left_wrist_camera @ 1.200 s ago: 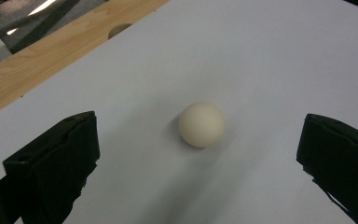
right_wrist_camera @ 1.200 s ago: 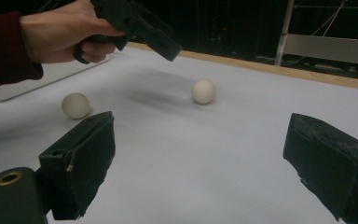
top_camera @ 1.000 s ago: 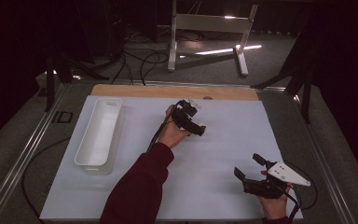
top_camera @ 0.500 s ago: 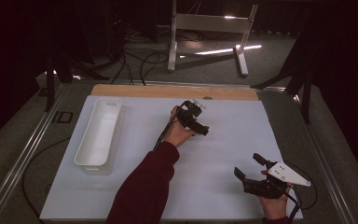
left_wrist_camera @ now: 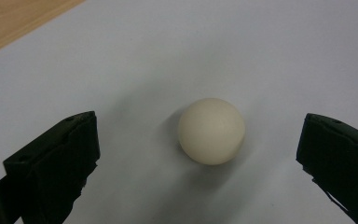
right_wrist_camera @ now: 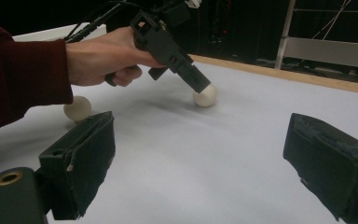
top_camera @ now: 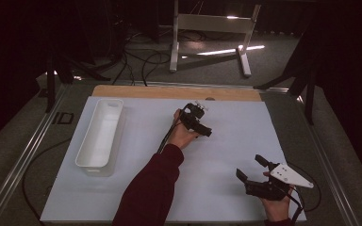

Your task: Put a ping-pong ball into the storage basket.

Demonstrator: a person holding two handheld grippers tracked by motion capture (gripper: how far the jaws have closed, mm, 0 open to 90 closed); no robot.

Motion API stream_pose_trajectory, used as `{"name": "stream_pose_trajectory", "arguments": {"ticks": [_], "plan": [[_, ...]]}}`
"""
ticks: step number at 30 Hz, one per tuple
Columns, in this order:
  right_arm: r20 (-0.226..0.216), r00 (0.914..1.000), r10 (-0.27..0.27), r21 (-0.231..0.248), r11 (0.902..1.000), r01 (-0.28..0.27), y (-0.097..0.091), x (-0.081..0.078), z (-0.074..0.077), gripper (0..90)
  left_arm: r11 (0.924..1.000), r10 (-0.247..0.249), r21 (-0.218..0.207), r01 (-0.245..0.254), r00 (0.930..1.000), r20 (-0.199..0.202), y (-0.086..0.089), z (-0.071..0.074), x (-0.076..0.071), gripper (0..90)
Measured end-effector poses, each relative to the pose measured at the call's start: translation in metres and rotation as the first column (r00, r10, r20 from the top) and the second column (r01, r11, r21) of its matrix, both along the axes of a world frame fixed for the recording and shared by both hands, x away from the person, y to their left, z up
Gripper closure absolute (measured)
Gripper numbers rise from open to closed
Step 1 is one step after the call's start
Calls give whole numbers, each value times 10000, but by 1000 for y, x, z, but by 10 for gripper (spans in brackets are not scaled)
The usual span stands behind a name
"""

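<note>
A cream ball [left_wrist_camera: 211, 131] lies on the white mat between the wide-apart jaws of my left gripper [left_wrist_camera: 198, 128], which is open and touches nothing. From the right gripper view, that left gripper [right_wrist_camera: 200, 86] slants down with its tip right over the same ball [right_wrist_camera: 205, 95]. A second cream ball [right_wrist_camera: 78, 108] rests on the mat below the left hand's wrist. In the high view the left gripper [top_camera: 206, 132] is near the mat's middle back. My right gripper [top_camera: 250, 165] stands open and empty at the front right, its jaws [right_wrist_camera: 200, 149] aimed at the left hand.
A long white tray [top_camera: 94, 168] lies at the mat's left side. A wooden strip [top_camera: 169, 92] borders the white mat [top_camera: 245, 122] at the back. Metal rails run along the table's edges, and cables and a stand sit on the floor beyond.
The left hand has carried its gripper a little to the right and nearer, down over the ball. The right gripper has stayed where it was.
</note>
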State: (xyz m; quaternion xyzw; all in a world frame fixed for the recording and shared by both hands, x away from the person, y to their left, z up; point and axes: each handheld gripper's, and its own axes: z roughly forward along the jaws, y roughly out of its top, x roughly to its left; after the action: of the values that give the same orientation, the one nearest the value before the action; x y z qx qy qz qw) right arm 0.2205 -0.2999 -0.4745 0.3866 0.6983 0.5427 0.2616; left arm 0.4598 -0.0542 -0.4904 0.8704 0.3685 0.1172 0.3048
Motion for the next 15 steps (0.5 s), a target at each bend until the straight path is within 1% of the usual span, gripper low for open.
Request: {"name": "stream_pose_trajectory", "arguments": {"ticks": [4, 8, 13, 15], "plan": [[21, 10000, 5, 14, 10000, -5, 0, 0, 0, 88, 10000, 90, -27, -90, 9999, -101, -2, -3, 1, 1], [28, 10000, 11, 24, 10000, -11, 0, 0, 0, 88, 9997, 85, 241, -82, 9999, -94, -5, -9, 1, 1], [16, 10000, 2, 47, 10000, -2, 0, 0, 0, 89, 9996, 45, 290, -36, 9995, -298, -8, -14, 1, 2], [15, 10000, -9, 58, 10000, 9, 0, 0, 1, 89, 9995, 46, 308, -37, 9995, -301, -9, -16, 1, 11]]}}
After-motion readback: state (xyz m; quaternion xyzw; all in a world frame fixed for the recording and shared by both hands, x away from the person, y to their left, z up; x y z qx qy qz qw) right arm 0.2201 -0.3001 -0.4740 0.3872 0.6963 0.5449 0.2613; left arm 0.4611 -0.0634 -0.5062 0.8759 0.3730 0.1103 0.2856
